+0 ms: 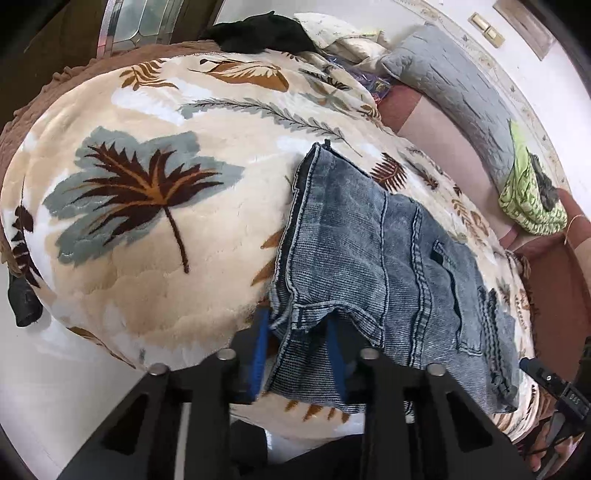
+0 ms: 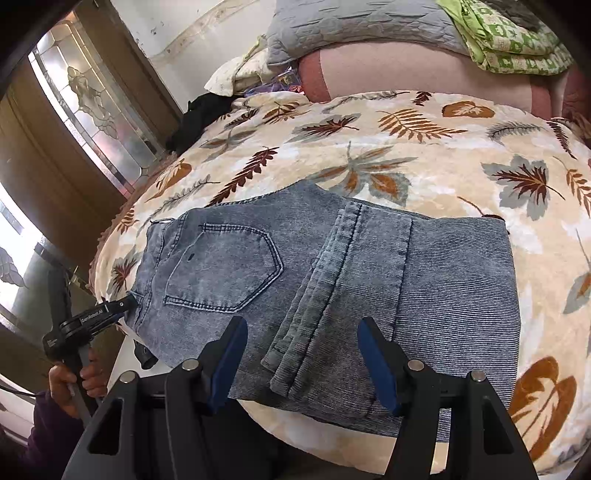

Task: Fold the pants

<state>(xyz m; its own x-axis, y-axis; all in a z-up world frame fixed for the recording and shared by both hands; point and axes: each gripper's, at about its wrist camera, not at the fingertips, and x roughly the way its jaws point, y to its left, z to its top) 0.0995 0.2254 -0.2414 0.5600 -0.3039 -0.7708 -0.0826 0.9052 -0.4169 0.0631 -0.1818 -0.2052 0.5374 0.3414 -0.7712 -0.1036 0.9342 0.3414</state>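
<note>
Blue denim pants [image 2: 332,280] lie folded on the leaf-print blanket [image 2: 406,155], back pocket up, leg hems laid across the middle. In the left wrist view the pants [image 1: 369,258] run away from the camera. My left gripper [image 1: 299,354] stands at the waistband end with its blue fingers [image 1: 258,354] on either side of the denim edge; the jaws stand apart. It also shows in the right wrist view [image 2: 110,310] at the waistband. My right gripper [image 2: 303,362] is open above the near edge of the pants, over the hems, holding nothing.
A grey quilted pillow [image 2: 351,22] and a green patterned cloth [image 2: 509,40] lie at the head of the bed. A black garment [image 1: 258,33] sits at the blanket's far corner. A wooden wardrobe with a glass panel [image 2: 92,103] stands beside the bed.
</note>
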